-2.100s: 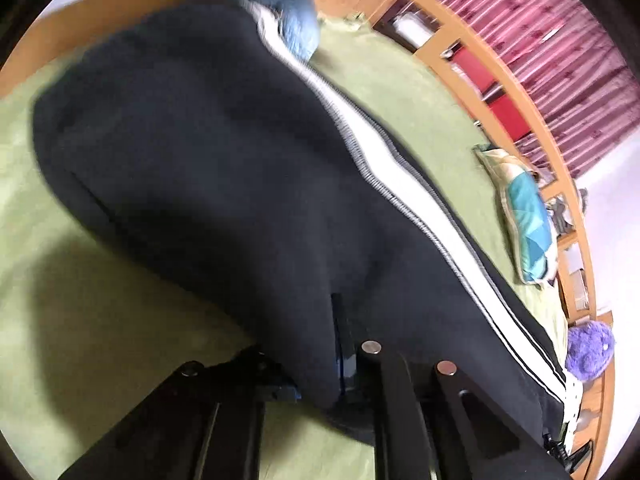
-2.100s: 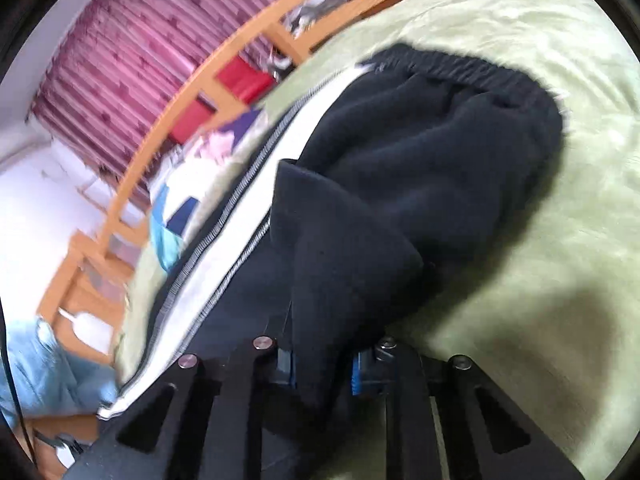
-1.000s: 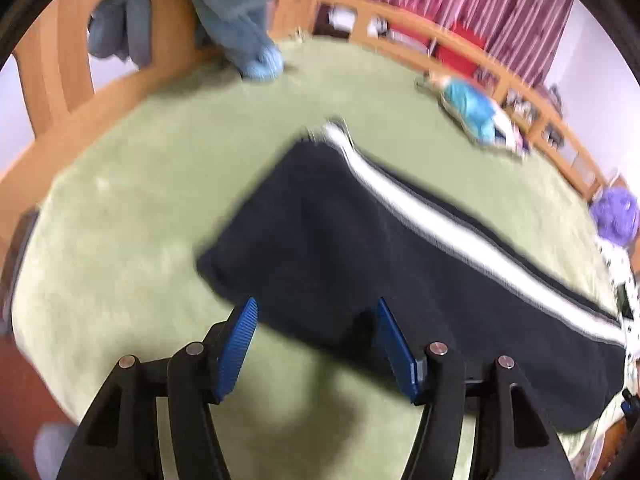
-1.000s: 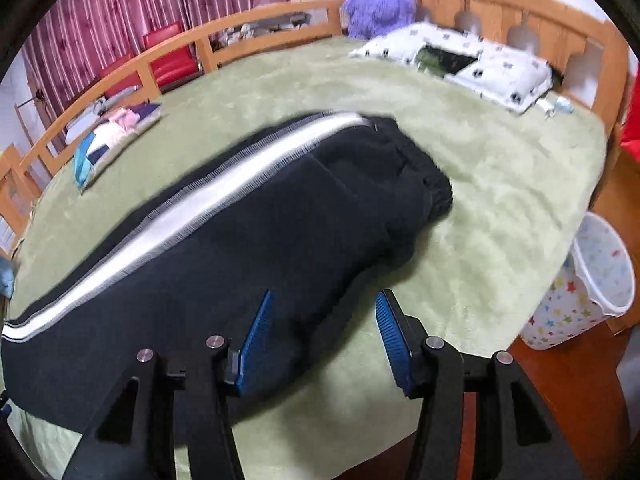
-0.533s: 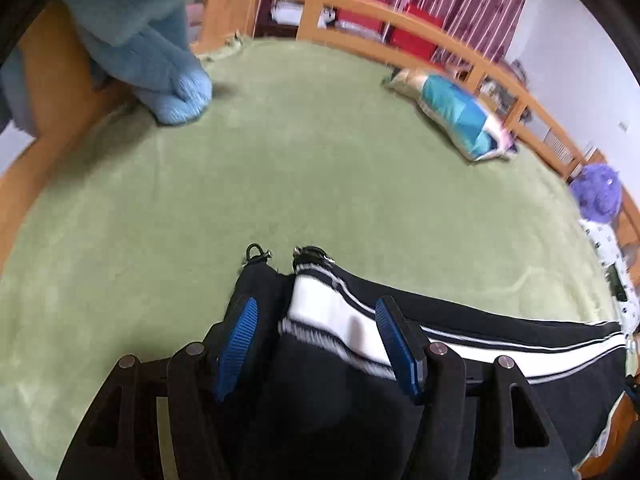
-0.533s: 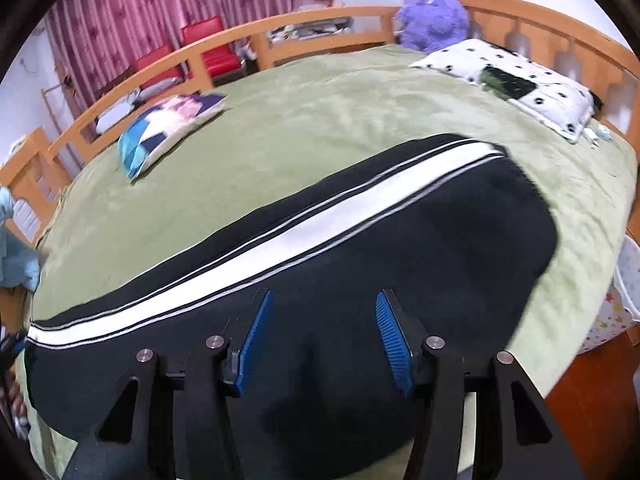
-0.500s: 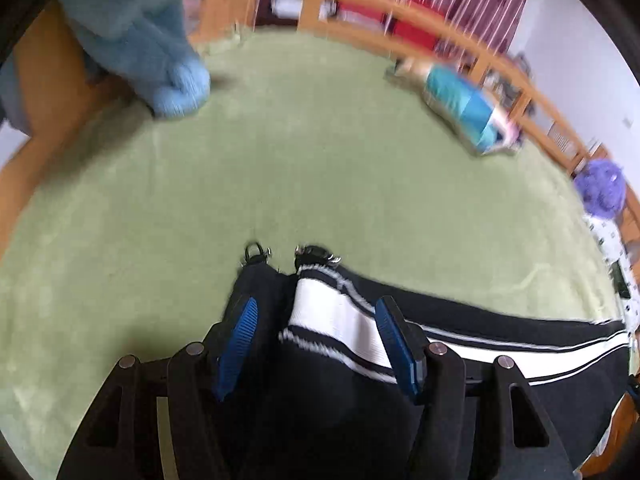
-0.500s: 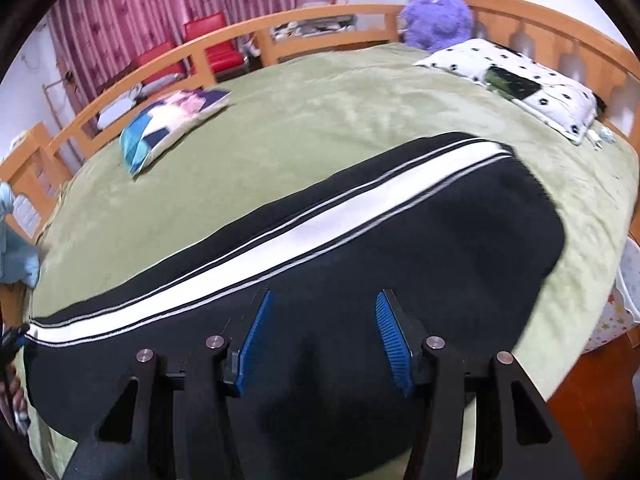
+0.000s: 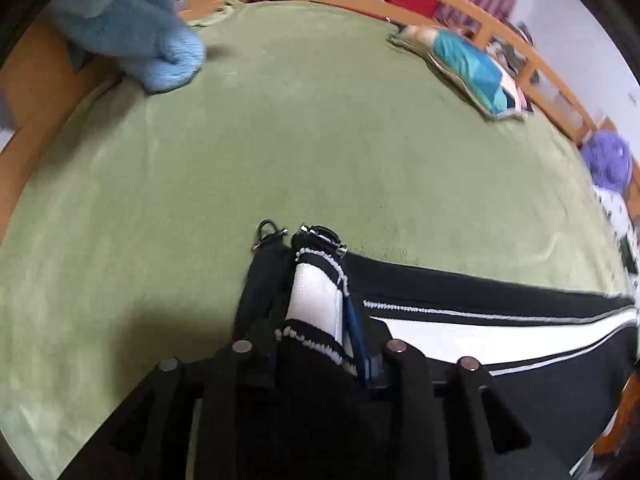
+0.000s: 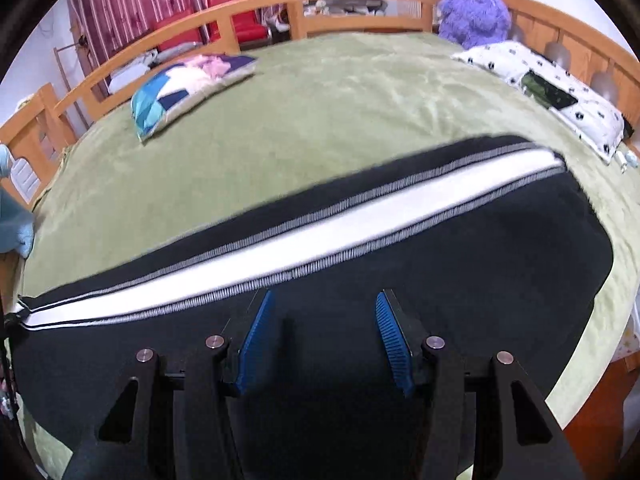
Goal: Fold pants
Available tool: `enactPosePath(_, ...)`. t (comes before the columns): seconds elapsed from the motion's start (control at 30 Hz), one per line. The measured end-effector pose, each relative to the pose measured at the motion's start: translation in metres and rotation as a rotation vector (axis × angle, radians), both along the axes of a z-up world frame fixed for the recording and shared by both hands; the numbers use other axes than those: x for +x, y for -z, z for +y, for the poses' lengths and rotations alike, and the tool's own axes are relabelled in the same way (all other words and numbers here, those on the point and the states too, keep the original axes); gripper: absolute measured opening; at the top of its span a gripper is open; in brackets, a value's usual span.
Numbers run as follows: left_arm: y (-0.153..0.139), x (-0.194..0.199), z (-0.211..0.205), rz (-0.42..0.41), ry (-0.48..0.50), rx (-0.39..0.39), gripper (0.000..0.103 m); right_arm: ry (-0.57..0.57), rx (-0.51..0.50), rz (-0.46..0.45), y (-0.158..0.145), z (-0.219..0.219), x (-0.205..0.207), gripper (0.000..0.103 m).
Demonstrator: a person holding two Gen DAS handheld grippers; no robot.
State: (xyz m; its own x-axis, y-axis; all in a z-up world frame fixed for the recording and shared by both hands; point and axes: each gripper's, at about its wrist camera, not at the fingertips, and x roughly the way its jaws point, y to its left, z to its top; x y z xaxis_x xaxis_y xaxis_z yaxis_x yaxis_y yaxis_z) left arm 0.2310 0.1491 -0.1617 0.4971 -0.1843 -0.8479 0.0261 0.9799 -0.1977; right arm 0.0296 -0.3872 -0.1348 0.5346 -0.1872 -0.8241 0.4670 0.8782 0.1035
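Left gripper (image 9: 316, 316) pinches pants (image 10: 360, 280) hem (right gripper (image 10: 322, 332) gapes).

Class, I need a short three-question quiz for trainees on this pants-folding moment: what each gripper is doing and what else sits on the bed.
1. True or false: the left gripper has its jaws closed on the hem end of the pants.
2. Which describes the right gripper? A) shut on the waistband B) open above the black fabric C) out of view
3. Fill in: the purple plush toy sits beside the white spotted ______.

Key:
1. True; the white side stripe is pinched between the jaws.
2. B; the jaws stand apart with nothing between them.
3. pillow, at the far corner of the green blanket.
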Motion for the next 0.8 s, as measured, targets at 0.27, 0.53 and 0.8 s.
enactPosePath(0.27, -0.05, -0.091, 0.051, -0.086, -0.046, -0.051, 0.066, -0.022, 0.05, -0.039, 0.002, 0.012, -0.018, 0.053)
enactPosePath(0.53, -0.014, -0.145, 0.075, -0.061, -0.046, -0.155, 0.045, -0.061, 0.075, -0.062, -0.001, 0.037, -0.026, 0.053)
enactPosePath(0.8, -0.002, -0.125, 0.041, -0.037, 0.016, -0.03, 0.008, -0.061, 0.048, -0.053, -0.005, 0.046, -0.035, 0.053)
